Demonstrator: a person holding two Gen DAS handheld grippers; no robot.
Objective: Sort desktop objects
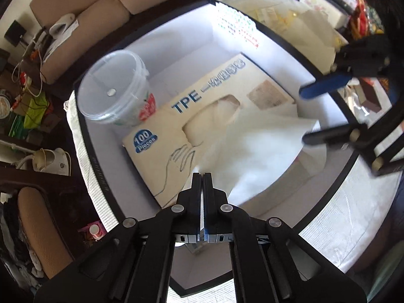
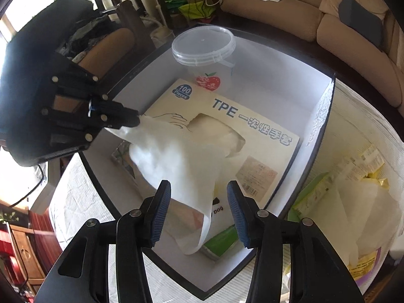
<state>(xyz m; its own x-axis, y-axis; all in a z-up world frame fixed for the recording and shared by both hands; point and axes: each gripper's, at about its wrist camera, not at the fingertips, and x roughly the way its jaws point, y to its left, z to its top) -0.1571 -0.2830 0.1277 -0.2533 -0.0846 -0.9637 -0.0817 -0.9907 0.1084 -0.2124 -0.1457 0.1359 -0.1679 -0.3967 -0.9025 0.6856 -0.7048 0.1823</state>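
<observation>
We hold the left claw (image 2: pixel 135 121) clamped on one corner of a thin white glove (image 2: pixel 176 161), so it trails out of the slot in the glove box (image 2: pixel 267 149) without tearing; the box lies flat in the white tray (image 2: pixel 310 116), with a clear lidded tub (image 2: pixel 203 44) at its twelve o'clock edge. Our right claw (image 2: pixel 199 209) points steeply down, jaws apart, the glove's loose end hanging between them, gripping nothing; we judge it ready to catch that end.
</observation>
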